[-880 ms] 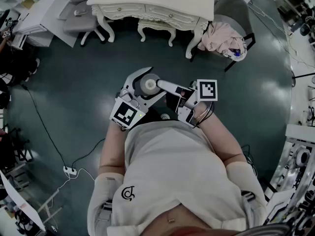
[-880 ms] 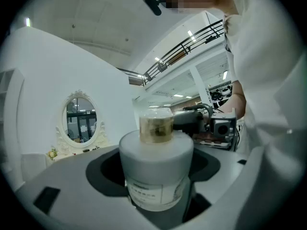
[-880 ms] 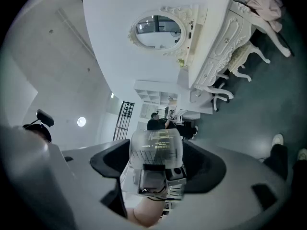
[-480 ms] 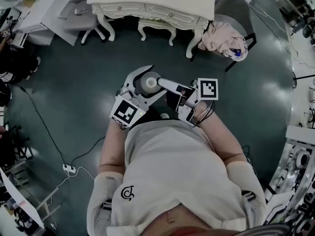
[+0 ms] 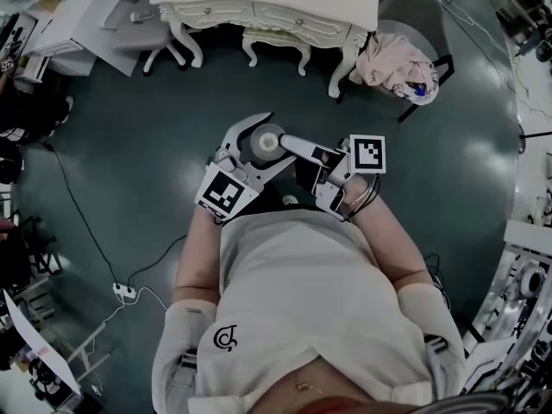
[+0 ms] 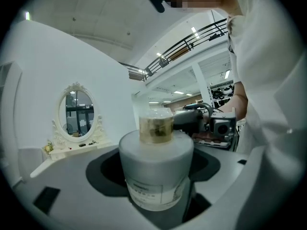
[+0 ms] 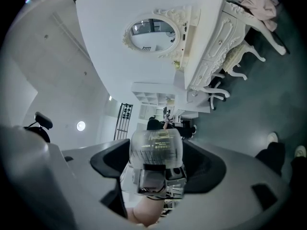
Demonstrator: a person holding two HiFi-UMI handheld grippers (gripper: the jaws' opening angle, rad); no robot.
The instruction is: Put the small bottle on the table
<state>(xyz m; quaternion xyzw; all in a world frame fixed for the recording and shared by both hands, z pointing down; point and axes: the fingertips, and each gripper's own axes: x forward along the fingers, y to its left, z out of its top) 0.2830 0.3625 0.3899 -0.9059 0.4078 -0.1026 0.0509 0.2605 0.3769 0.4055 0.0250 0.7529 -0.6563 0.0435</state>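
Observation:
The small bottle point(image 5: 263, 145) has a frosted round body, a golden neck and a clear cap. It stands upright in front of the person's chest, well short of the white dressing table point(image 5: 267, 7). My left gripper point(image 5: 266, 143) is shut on its body; in the left gripper view the bottle point(image 6: 156, 171) fills the space between the jaws. My right gripper point(image 5: 291, 149) comes in from the right, rolled on its side, with its jaws wide. In the right gripper view the bottle point(image 7: 156, 150) sits between those jaws, and I see no pad pressing on it.
A small stool point(image 5: 272, 50) sits under the dressing table. A grey chair with pink clothes point(image 5: 392, 67) stands at its right, an office chair point(image 5: 142, 24) at its left. A power strip point(image 5: 123, 298) and its cable lie on the dark floor at the left.

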